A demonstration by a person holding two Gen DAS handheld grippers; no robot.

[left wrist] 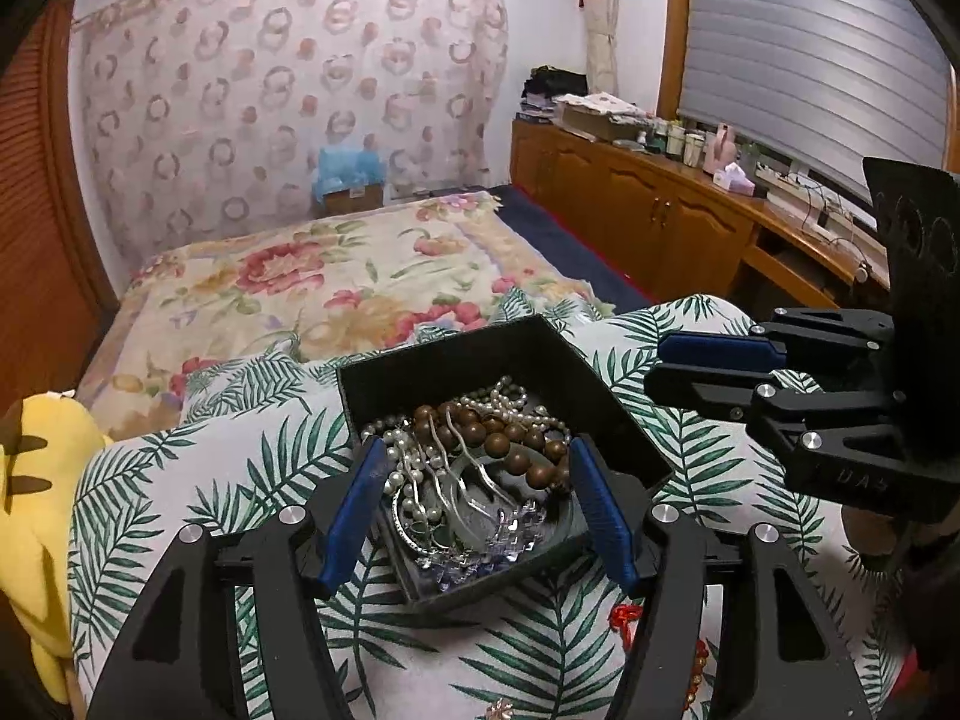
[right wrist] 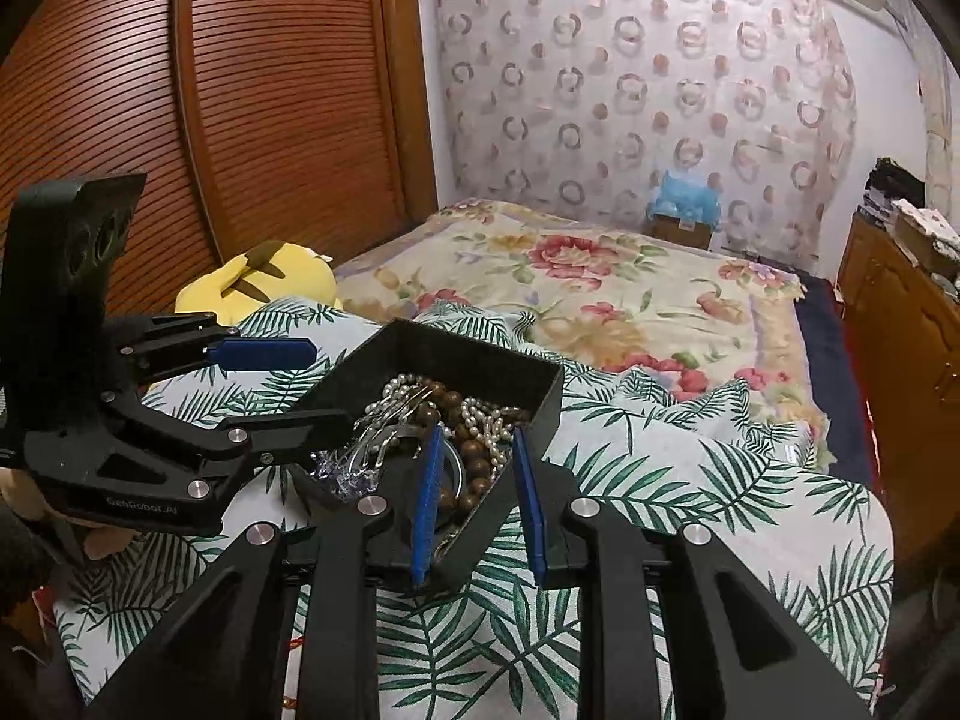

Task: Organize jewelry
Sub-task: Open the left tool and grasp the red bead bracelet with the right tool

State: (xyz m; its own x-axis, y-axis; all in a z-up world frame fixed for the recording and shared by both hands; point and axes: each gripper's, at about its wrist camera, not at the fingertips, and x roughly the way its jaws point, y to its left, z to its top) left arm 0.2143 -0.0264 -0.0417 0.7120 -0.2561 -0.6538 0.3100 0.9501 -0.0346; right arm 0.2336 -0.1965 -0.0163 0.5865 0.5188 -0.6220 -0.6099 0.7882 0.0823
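The square black open-topped jewelry box (left wrist: 480,354) sits on the palm-leaf-print cover (left wrist: 198,480), holding tangled white pearl strands (left wrist: 510,399), brown wooden beads (left wrist: 498,444) and silver pieces – unsorted, little visibly done. The left gripper (left wrist: 474,498) gapes wide, empty; the right gripper (right wrist: 474,474) – narrowly parted – grips nothing.

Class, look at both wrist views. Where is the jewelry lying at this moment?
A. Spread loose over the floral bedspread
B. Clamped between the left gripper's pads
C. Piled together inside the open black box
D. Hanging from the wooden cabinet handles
C: the brown bead strand, pearl strands and clear crystal piece all lie heaped inside the open black box, which sits on the leaf-print cloth.
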